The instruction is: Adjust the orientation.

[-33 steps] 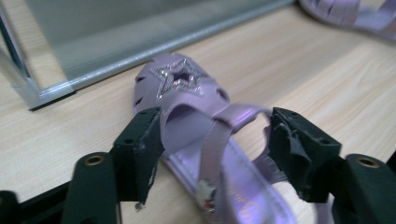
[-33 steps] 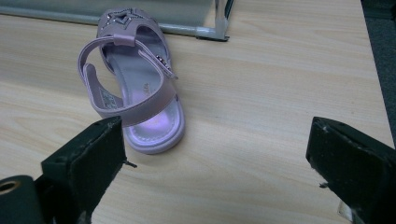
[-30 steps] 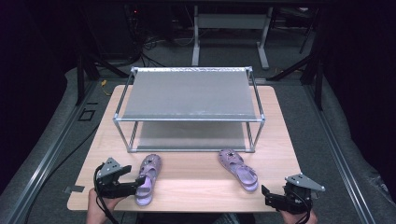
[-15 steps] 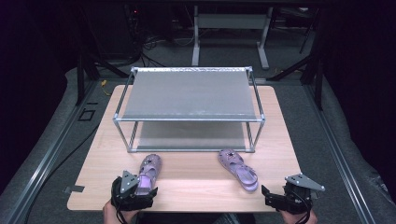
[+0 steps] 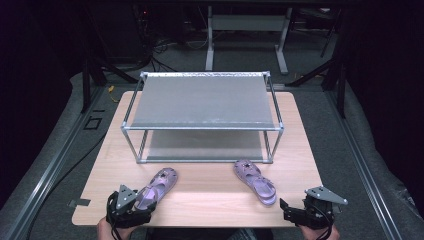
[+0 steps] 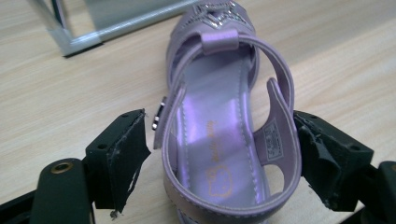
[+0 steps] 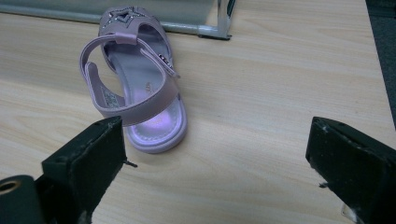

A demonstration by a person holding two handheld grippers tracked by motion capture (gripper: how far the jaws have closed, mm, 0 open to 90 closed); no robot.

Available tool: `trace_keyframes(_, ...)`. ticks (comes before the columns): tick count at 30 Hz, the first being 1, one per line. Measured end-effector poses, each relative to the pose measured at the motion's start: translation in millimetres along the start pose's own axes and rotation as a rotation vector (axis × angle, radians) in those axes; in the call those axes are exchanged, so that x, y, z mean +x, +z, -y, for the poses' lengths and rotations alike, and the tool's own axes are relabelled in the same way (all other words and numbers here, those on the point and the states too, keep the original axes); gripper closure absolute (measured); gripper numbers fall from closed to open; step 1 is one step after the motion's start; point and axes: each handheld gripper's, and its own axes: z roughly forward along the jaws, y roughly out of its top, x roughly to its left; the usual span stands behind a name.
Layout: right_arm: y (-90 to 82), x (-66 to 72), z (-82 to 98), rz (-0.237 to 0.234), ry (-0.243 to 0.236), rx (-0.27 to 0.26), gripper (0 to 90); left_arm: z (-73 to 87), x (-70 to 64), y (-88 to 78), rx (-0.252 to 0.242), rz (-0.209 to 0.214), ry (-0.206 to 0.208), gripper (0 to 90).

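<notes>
Between the L gripper jaws: heel end of the left purple sandal, on the wooden table. Jaws have just been closing; right pad at the heel strap (contact unclear), left pad w/ a gap by the buckle, so not clamped yet. R gripper hangs wide open, nothing between jaws; right purple sandal lies ahead and off toward its left jaw, well apart. Metal two-shelf rack beyond both sandals, toes pointing at it.

My left gripper covers the left sandal's heel. The insole print is illegible to me.
</notes>
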Motion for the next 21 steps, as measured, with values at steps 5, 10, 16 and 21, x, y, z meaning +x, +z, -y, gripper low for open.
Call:
trace_keyframes(5, 0.1, 0.9, -0.3, 0.001, -0.002, 0.002, 4.2, 4.2, -0.7, 7.5, -0.009, 0.011, -0.005, 19.9)
trace_keyframes(10, -0.4, 0.1, -0.2, 0.001, -0.001, 0.003, 4.2, 11.1, 0.4, 13.3, -0.006, 0.003, -0.028, 24.2)
trace_keyframes(16, 0.1, 0.8, -0.2, 0.000, -0.001, 0.001, 4.2, 12.7, -2.6, 17.6, 0.001, -0.022, -0.036, 27.5)
trace_keyframes(21, 0.2, 0.2, 0.0, -0.001, 0.001, 0.001, 4.2, 14.4, -2.5, 17.2, -0.014, -0.017, -0.046, 32.2)
